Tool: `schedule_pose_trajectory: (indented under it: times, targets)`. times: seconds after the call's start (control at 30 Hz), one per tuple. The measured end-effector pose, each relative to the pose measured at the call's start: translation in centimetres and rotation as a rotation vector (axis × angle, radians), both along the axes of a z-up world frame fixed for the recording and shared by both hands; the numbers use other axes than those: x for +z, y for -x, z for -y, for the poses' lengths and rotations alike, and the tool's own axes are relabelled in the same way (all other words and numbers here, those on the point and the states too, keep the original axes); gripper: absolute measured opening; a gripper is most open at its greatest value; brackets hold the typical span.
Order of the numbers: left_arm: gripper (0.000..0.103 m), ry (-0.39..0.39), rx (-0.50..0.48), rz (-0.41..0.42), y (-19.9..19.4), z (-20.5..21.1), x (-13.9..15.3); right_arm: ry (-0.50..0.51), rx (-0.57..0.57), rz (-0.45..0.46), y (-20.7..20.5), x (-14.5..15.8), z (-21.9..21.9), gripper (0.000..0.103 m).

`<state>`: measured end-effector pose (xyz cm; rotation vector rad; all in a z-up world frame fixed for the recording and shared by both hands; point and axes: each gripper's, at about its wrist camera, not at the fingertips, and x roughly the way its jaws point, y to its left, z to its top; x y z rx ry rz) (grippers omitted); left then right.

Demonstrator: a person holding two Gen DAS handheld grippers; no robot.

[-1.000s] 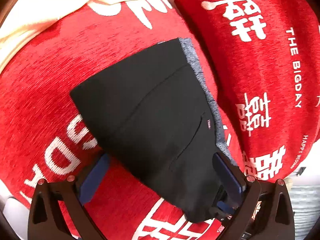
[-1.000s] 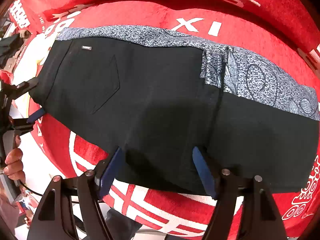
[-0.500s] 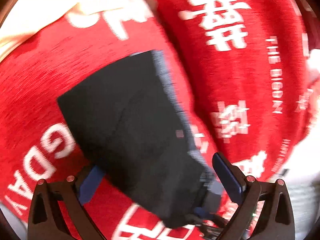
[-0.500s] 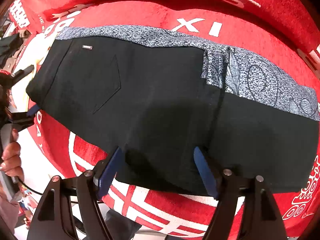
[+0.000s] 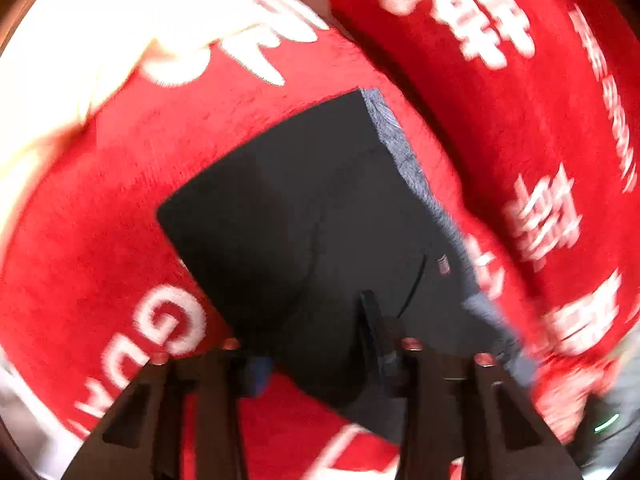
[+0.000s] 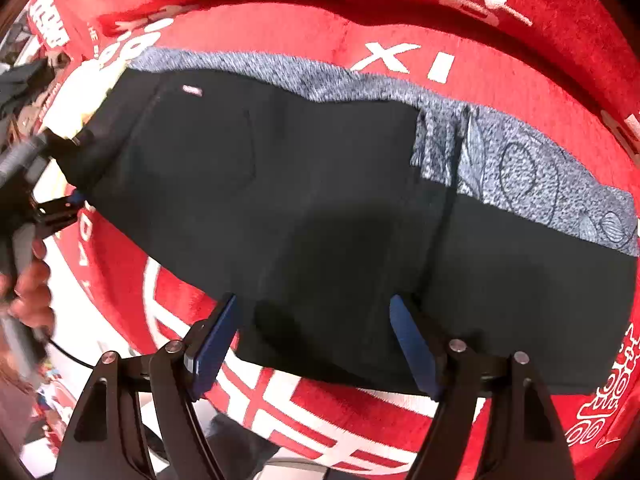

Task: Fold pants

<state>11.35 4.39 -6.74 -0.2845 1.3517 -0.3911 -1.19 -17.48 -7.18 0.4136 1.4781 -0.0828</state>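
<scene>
The black pants (image 6: pixel 320 208) lie folded lengthwise on a red cover, with a grey patterned lining (image 6: pixel 520 168) showing along the far edge. My right gripper (image 6: pixel 312 332) is open, its blue pads either side of the near edge at mid-length. In the left wrist view, blurred by motion, the pants (image 5: pixel 304 232) stretch away from me. My left gripper (image 5: pixel 316 332) has closed on the waist end; one finger (image 5: pixel 372 320) lies on top of the cloth. From the right wrist view the left gripper (image 6: pixel 60 184) pinches the waist at the far left.
The red cover (image 6: pixel 400 52) with white lettering drapes a sofa seat and backrest (image 5: pixel 520 120). A cream cloth (image 5: pixel 80 40) lies at the far left of the seat. A hand (image 6: pixel 28 292) holds the left gripper's handle.
My left gripper has moved in onto the waist end and closed on it from wide open. The waist corner has shifted slightly. My right gripper has stayed open in place.
</scene>
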Motion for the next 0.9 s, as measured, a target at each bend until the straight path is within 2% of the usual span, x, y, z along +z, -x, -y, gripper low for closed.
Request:
schedule_pose_trajectory:
  times: [0.03,0.2,0.3,0.4,0.57,0.77,0.9]
  targets:
    - [0.038,-0.037,-0.028,0.046,0.5,0.7,0.6,-0.019,-0.012,0.007,-0.3,0.6,0.3,0.08]
    - [0.038,-0.352,-0.271,0.373,4.7,6.6,3.1,-0.111,-0.01,0.036,-4.7,4.2,1.2,0.083]
    - [0.038,-0.433,-0.34,0.465,6.3,8.3,3.5,-0.178,0.059,0.044,-9.1,6.2,0.0,0.087]
    - [0.038,-0.465,-0.361,0.492,6.5,8.8,3.5,-0.252,0.173,0.028,-14.1,7.3,-2.5,0.096]
    - [0.038,-0.49,-0.38,0.502,6.3,8.9,3.1,-0.317,0.321,-0.087,-21.0,6.0,-8.7,0.097]
    - [0.038,-0.506,-0.392,0.524,6.9,9.0,3.2,-0.31,0.435,-0.195,-24.4,2.9,-14.6,0.097]
    - [0.038,-0.506,-0.393,0.525,6.8,9.1,3.3,-0.194,0.542,-0.303,-24.7,0.0,-17.2,0.096]
